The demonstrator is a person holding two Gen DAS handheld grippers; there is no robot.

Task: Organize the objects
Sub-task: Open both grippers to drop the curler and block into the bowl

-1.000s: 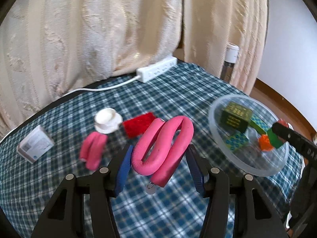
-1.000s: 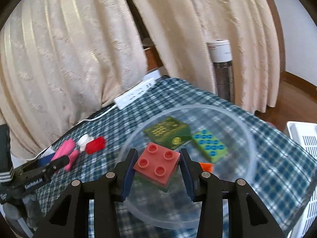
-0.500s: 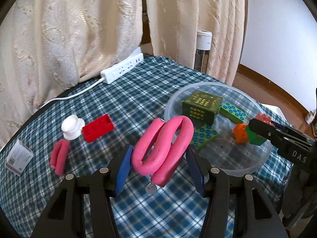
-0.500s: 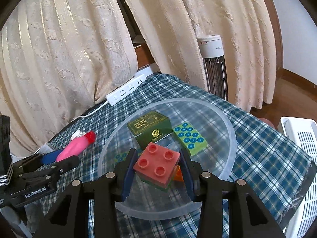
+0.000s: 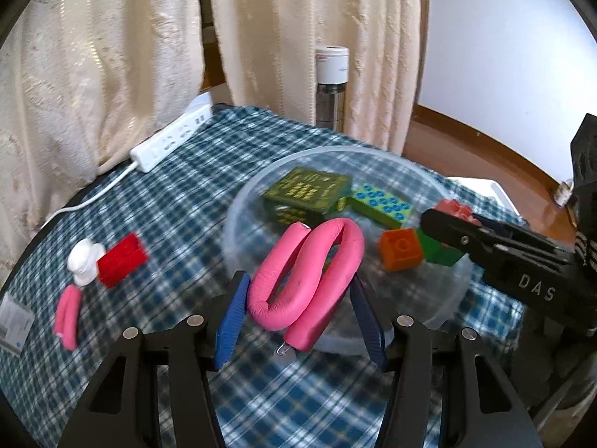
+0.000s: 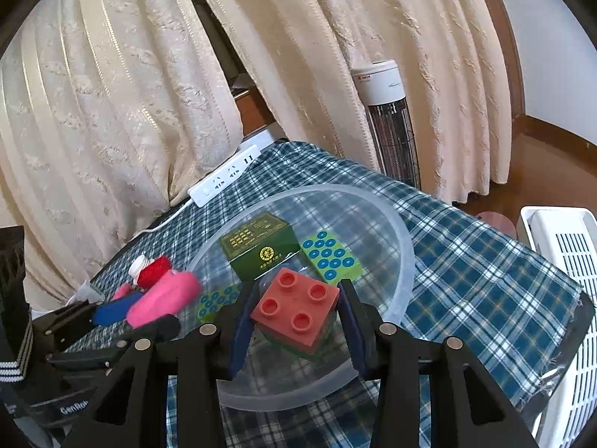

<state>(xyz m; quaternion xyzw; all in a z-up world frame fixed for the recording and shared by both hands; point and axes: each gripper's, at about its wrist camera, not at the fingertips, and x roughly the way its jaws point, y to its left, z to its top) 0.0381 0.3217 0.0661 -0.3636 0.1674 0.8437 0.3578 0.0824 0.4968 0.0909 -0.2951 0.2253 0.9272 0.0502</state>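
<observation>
A pink foam coil (image 5: 317, 257) hangs between the blue pads of my left gripper (image 5: 299, 280), above the near left rim of the clear plastic bowl (image 5: 238, 224). The jaws are opening, but the pads still touch the coil on both sides. My right gripper (image 6: 297, 287) is shut on a red brick stacked on a green one (image 6: 294, 308), low over the bowl (image 6: 405, 261). In the bowl lie a dark green box (image 5: 306, 194), a green brick with blue studs (image 5: 380, 207) and an orange brick (image 5: 401, 248). The pink coil (image 6: 164, 298) also shows at the left of the right wrist view.
On the checked cloth left of the bowl lie a red brick (image 5: 121, 265), a white cap (image 5: 84, 261), a small pink piece (image 5: 67, 315) and a small box (image 5: 13, 323). A power strip (image 5: 169, 142) lies by the curtain. A white basket (image 6: 559, 280) stands off the table's right.
My left gripper has carried the pink coil to the right, from above the cloth to above the bowl's rim. My right gripper has sunk a little toward the bowl, still holding the brick stack.
</observation>
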